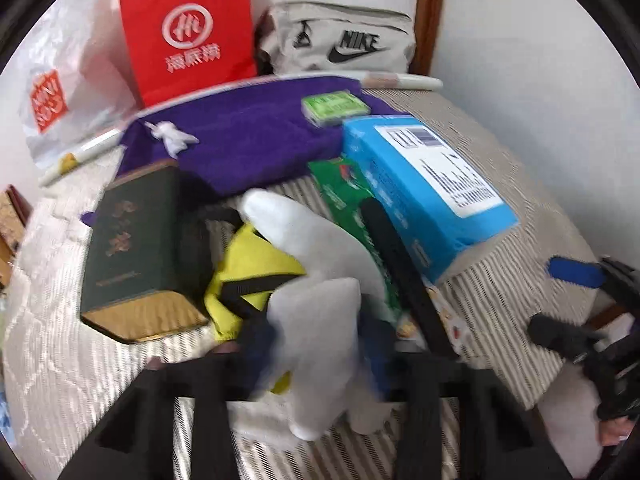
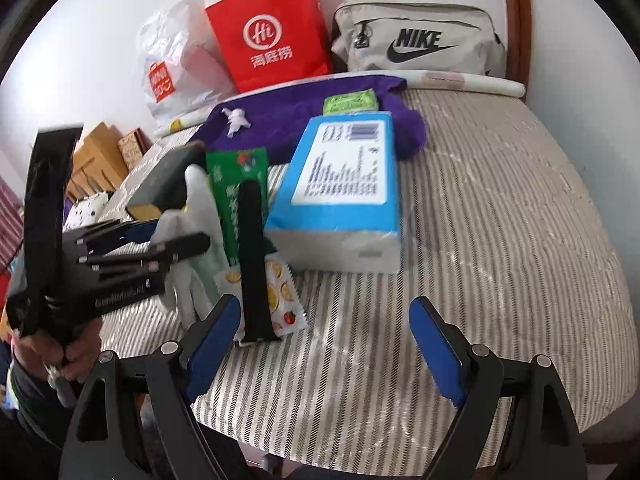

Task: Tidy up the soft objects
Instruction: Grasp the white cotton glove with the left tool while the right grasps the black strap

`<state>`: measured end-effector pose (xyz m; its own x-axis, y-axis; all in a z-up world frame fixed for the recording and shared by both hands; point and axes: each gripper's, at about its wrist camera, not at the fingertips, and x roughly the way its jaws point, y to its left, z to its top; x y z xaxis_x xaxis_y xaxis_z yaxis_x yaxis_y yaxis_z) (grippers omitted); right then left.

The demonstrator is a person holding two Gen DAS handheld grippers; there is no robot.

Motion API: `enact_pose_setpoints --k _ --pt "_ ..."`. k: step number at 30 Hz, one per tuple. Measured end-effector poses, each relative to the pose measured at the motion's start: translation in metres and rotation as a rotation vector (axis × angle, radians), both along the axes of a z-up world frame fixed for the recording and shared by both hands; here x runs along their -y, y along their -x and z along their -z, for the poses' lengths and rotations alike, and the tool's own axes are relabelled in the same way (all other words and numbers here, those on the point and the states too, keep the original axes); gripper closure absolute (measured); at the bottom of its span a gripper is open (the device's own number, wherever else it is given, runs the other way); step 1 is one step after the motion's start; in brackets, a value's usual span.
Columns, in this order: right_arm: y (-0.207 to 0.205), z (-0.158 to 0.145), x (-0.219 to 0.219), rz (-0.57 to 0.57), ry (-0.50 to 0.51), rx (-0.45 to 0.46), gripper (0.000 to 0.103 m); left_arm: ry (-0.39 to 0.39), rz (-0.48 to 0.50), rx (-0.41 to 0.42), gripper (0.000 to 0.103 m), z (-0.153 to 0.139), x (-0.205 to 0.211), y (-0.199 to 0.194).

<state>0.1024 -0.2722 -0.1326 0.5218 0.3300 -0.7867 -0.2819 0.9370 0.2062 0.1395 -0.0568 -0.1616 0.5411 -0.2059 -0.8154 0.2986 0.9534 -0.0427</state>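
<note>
Striped bed [image 2: 500, 220], blue box [image 2: 340, 196] beside white plush [image 1: 320, 280], left claw [image 1: 316, 344] clamping it

white plush toy [image 1: 316, 280] with a yellow part, clamped upright in left gripper [image 1: 316, 344], over striped cloth; purple towel [image 1: 248, 140] crumpled flat further back, small white scrap on it, blue tissue pack [image 2: 344, 184] overlapping its near edge

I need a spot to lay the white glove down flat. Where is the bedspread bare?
The striped bedspread is bare right of the blue box, out to the edge, and in front of it. Crowded: between the dark green box and blue box.
</note>
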Motion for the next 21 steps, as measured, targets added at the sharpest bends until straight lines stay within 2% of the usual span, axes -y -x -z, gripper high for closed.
enact_pose_setpoints --k 2,6,8,12,14,16,19,21 --pt "0.0 0.006 -0.007 -0.029 -0.016 0.002 0.017 0.006 0.007 0.008 0.085 -0.003 -0.001 0.003" --pt "-0.004 0.013 -0.025 -0.065 -0.021 0.016 0.024 0.037 -0.009 -0.002 0.088 -0.012 -0.012 0.007" --pt "-0.01 0.015 -0.033 -0.085 -0.036 0.016 0.034 0.031 -0.03 0.003 0.088 -0.017 -0.021 0.01" --pt "-0.021 0.024 -0.047 -0.111 -0.04 -0.01 0.047 0.037 -0.053 0.015 0.088 -0.022 -0.037 0.014" --pt "-0.026 0.032 -0.052 -0.114 -0.033 -0.027 0.06 0.059 -0.063 0.01 0.088 -0.022 -0.044 0.017" --pt "-0.03 0.038 -0.054 -0.116 -0.041 -0.046 0.068 0.081 -0.07 -0.001 0.088 -0.019 -0.05 0.018" --pt "-0.032 0.042 -0.059 -0.118 -0.049 -0.044 0.068 0.121 -0.087 -0.02 0.088 -0.013 -0.058 0.019" --pt "-0.032 0.041 -0.063 -0.124 -0.033 -0.026 0.08 0.137 -0.093 -0.028 0.088 -0.01 -0.062 0.02"
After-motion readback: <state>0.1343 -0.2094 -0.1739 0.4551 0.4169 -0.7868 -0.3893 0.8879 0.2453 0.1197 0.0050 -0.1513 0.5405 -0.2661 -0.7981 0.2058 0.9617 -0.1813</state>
